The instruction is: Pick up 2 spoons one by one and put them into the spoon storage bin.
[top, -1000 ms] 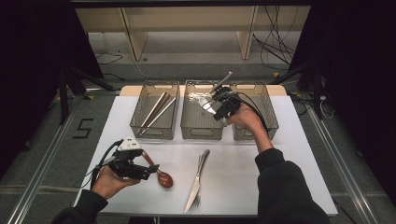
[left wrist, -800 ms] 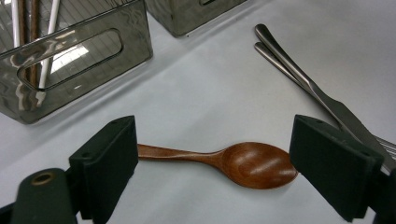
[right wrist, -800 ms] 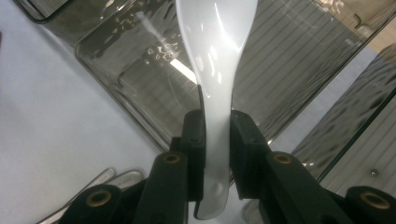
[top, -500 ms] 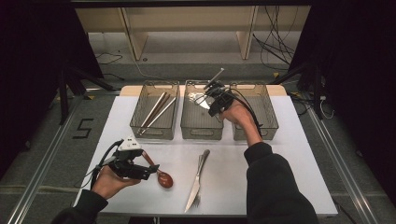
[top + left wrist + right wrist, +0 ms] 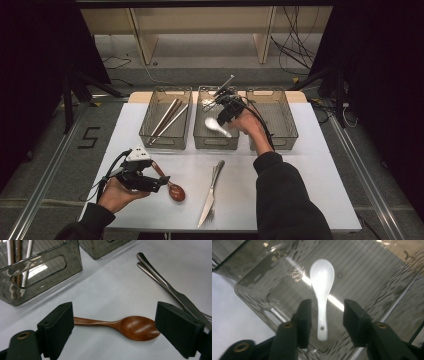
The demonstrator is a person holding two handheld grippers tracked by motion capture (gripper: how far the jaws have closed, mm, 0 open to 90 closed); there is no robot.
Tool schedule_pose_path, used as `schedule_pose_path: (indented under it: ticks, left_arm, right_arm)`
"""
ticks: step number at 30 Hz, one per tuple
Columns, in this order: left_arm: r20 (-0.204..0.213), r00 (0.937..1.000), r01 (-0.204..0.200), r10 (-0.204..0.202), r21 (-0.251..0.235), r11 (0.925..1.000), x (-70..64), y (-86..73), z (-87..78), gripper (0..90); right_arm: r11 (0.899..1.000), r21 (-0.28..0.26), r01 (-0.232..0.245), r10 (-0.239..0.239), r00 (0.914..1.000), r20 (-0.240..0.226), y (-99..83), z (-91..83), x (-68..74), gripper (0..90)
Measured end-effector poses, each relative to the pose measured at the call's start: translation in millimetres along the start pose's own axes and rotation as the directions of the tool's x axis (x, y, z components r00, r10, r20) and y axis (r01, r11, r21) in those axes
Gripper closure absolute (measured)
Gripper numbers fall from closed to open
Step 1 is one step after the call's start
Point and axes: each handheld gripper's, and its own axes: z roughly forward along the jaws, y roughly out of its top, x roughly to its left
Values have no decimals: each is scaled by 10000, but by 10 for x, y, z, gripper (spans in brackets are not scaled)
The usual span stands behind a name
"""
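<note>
- On the floor of the middle bin (image 5: 200,141), a white spoon (image 5: 322,290) lies flat, bowl up; it is glossy, ceramic-looking, with a deep oval bowl and a short flat handle with a small hole near its end.
- In the right gripper view, the white spoon's long axis runs straight away from the camera: handle end nearest, bowl farthest. In the high view it lies on a diagonal, bowl toward the bin's near right corner.
- Right gripper (image 5: 325,318): fingers spread, one on each side of the spoon handle, not touching it; the gripper hangs over the middle bin.
- Near the front left of the tabletop (image 5: 310,170), a wooden spoon (image 5: 120,326) lies bowl up; dark reddish-brown, polished, with a slim handle.
- In the left gripper view, the wooden spoon's long axis runs crosswise between the fingers, bowl toward the right finger, handle toward the left one.
- Left gripper (image 5: 125,322): fingers spread wide, flanking the wooden spoon without contact.
- Just beyond the wooden spoon, a metal knife (image 5: 212,192) lies on the tabletop with a fork beneath it.
- Left bin (image 5: 150,137): holds chopsticks (image 5: 167,119), lying diagonally.
</note>
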Motion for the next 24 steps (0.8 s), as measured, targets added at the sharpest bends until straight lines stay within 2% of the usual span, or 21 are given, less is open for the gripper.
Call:
schedule_pose_path:
  ticks: [7,9,13,16,21,24]
  left_arm:
    - [-274,9995,186,-187,-40,9998,72,2,-17,156]
    - [-333,9992,206,-207,-52,9998,84,7,-18,156]
    - [-412,9988,280,-283,-73,9996,86,20,-7,158]
    - [-454,9988,193,-193,12,9998,94,37,10,159]
    - [-499,9985,218,-214,92,9997,112,78,49,163]
    - [-452,9988,210,-196,320,9993,137,101,83,164]
  right_arm:
    - [9981,-616,95,-94,10000,7,-86,-203,-20,498]
    - [9965,-822,131,-143,9998,-136,-147,-264,-27,478]
    - [9923,-1242,22,-81,9989,-467,-317,-363,-55,440]
    - [9896,-1439,-23,-62,9982,-592,-457,-423,-62,419]
    - [9831,-1833,29,-207,9953,-949,-680,-560,-22,391]
    - [9799,-1990,152,-362,9941,-1024,-833,-630,39,373]
